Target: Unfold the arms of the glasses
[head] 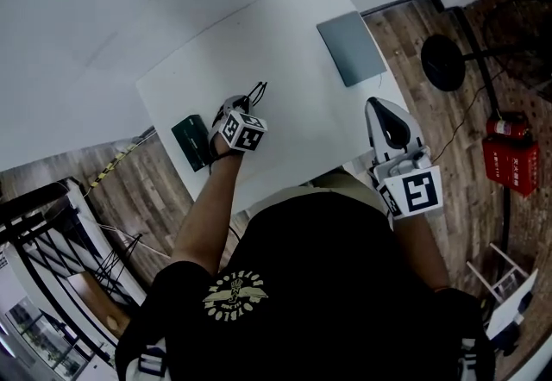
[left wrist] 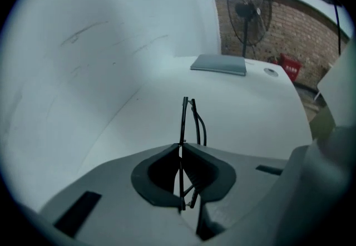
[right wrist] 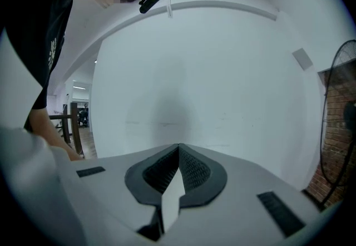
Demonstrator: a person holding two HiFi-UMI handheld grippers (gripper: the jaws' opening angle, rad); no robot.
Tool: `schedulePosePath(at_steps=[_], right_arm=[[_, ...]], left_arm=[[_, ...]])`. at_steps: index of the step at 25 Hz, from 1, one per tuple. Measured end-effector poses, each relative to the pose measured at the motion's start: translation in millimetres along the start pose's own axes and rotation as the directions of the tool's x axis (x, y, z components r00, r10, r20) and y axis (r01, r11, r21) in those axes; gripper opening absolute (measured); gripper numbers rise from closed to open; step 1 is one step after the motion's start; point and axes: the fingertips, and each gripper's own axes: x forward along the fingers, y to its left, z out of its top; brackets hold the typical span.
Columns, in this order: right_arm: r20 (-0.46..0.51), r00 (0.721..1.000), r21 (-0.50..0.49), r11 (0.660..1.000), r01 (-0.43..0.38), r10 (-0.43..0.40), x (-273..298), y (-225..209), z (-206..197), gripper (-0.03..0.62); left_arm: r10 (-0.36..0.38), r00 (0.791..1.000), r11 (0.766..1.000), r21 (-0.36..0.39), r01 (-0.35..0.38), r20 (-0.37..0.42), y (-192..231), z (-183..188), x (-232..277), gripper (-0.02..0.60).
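A pair of thin black glasses [head: 257,93] sticks out from my left gripper [head: 238,105] over the left part of the white table [head: 293,69]. In the left gripper view the jaws [left wrist: 179,147] are pinched on the folded frame, and the glasses [left wrist: 185,119] stand edge-on above the tabletop with the curved arm ends beside the frame. My right gripper [head: 373,103] hovers at the table's right front edge, away from the glasses. In the right gripper view its jaws [right wrist: 178,146] are shut with nothing between them, facing a white wall.
A dark green case [head: 190,140] lies at the table's left edge beside my left hand. A grey flat pad [head: 350,46] sits at the far right corner. A standing fan [left wrist: 248,11] and a red extinguisher [head: 511,159] stand on the floor to the right.
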Motion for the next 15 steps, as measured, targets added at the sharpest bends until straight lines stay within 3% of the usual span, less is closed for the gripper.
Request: schedulePosePath(at_steps=[2,6,10,15], right_arm=[[0.014,1.000,-0.002,1.000,-0.026,0.026,5.5,4.0,5.6,0.001],[0.048,0.995,-0.019,0.996,-0.086,0.087,12.3,16.2,20.2,0.001],[0.074,0.986,-0.038,0.989,-0.144,0.146,19.8,28.1,30.7,0.000],[0.089,0.976,-0.058,0.979,-0.194,0.198,22.6,44.6,39.5,0.001]], left_arm=[[-0.020,0.999,0.993,-0.116,0.025,0.049,1.5,0.7,-10.9,0.023],[0.015,0.993,0.972,-0.236,0.013,0.116,4.6,1.3,-38.2,0.023],[0.045,0.978,0.927,-0.373,0.035,0.203,8.8,5.0,-68.8,0.023],[0.083,0.950,0.882,-0.466,0.071,0.301,13.5,12.1,-108.7,0.023]])
